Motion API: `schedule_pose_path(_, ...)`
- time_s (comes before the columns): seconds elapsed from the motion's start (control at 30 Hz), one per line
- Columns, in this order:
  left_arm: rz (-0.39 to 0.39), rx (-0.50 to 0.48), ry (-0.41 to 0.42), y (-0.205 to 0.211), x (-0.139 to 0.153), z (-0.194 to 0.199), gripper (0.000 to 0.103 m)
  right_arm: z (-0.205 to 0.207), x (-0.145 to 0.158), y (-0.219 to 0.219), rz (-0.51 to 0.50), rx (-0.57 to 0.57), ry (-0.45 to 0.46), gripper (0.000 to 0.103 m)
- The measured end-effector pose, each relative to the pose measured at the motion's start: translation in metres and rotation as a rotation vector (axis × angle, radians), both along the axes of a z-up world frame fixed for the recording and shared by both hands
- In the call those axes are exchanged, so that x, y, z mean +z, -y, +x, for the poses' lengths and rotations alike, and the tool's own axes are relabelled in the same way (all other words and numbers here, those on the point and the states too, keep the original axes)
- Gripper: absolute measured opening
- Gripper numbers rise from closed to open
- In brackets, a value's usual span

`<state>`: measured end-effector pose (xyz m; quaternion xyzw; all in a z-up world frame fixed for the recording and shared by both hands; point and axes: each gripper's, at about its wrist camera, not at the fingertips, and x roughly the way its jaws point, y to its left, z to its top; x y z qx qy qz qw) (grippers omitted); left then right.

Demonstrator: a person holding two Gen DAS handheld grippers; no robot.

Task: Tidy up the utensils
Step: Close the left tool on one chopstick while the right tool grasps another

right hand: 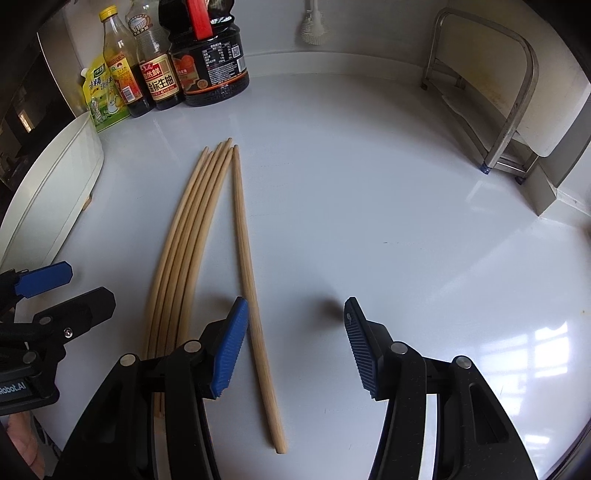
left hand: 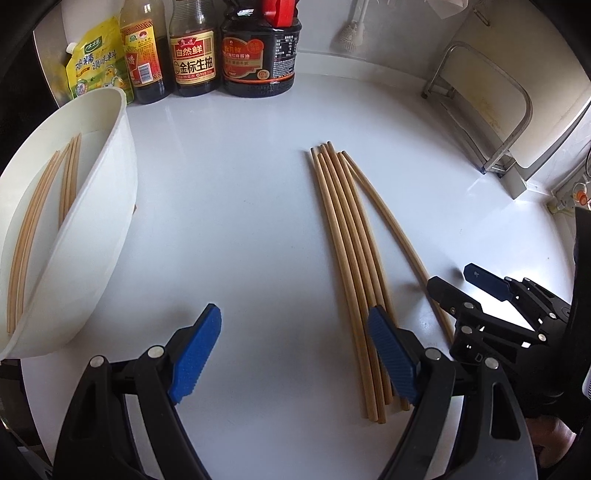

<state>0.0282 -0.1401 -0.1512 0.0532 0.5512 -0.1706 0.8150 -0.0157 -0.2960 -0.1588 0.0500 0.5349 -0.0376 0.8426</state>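
Observation:
Several wooden chopsticks [left hand: 347, 236] lie in a bundle on the white counter, with one chopstick [right hand: 246, 258] lying apart on their right. A white tub [left hand: 92, 236] at the left holds several more chopsticks [left hand: 66, 184]. My left gripper [left hand: 295, 350] is open and empty, low over the counter just left of the bundle; its right finger overlaps the bundle's near ends. My right gripper [right hand: 295, 343] is open and empty, with the lone chopstick between its fingers near the left pad [right hand: 231, 350]. The right gripper also shows in the left wrist view [left hand: 461, 280].
Sauce bottles [left hand: 192, 51] and a yellow seasoning pouch [left hand: 96, 62] stand along the back wall. A metal rack [right hand: 509, 110] with a cutting board stands at the back right. A brush [right hand: 314, 26] hangs on the wall. The tub's wall [right hand: 55, 184] is at the left.

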Motion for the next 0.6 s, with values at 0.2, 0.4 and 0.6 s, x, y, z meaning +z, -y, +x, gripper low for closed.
schedule_pose_path(0.2,0.017,0.002,-0.01,0.007,-0.012,0.002,0.08,-0.004,0.002,0.007,0.014,-0.003,0.006,0.051)
schedule_pose_path(0.4,0.039,0.007,-0.014,0.008,-0.019,0.004,0.08,-0.007,0.004,0.006,0.008,0.015,0.017,0.051)
schedule_pose_path(0.6,0.06,0.014,-0.001,0.009,-0.023,0.006,0.081,-0.006,0.003,0.006,0.01,0.018,0.019,0.051)
